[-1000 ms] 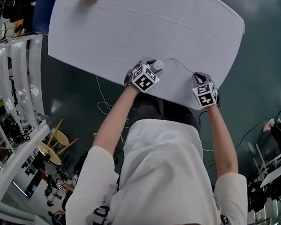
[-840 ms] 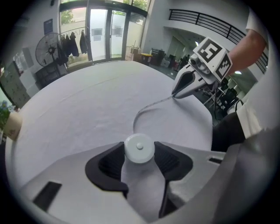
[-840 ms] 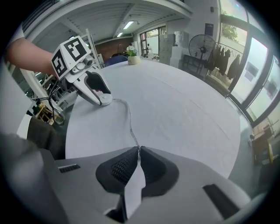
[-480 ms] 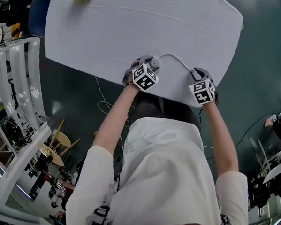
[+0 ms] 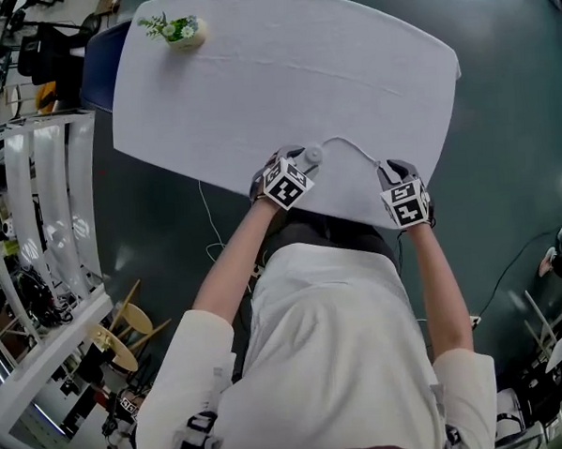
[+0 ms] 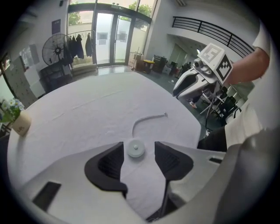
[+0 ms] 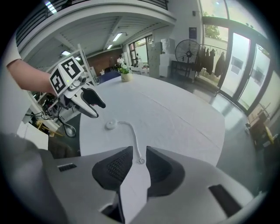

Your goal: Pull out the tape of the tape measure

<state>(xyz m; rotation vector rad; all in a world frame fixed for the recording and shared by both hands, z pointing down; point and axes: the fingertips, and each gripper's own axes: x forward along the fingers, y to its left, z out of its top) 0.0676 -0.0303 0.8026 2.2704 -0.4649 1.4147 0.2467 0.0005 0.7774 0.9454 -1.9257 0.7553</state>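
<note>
A small round white tape measure case [image 5: 312, 155] lies on the white tablecloth [image 5: 282, 69] near the table's front edge. Its thin white tape [image 5: 352, 147] curves off to the right. My left gripper [image 5: 297, 160] stands open, and in the left gripper view the case [image 6: 135, 148] lies between the jaw tips [image 6: 138, 151] with neither pad touching it. My right gripper [image 5: 392, 171] is at the tape's free end. In the right gripper view its jaws [image 7: 139, 158] stand a little apart, with the end ring [image 7: 141, 161] on the cloth between the tips, unpinched.
A small vase with a green plant [image 5: 184, 31] stands at the far left of the table. Dark green floor surrounds the table, with loose cables [image 5: 210, 223] below the front edge. White racks [image 5: 45, 212] stand at the left.
The head view has pulled back, so the vase and more of the table show. The tape now lies in a loose curve between the two grippers. Both grippers keep their places by the tape measure.
</note>
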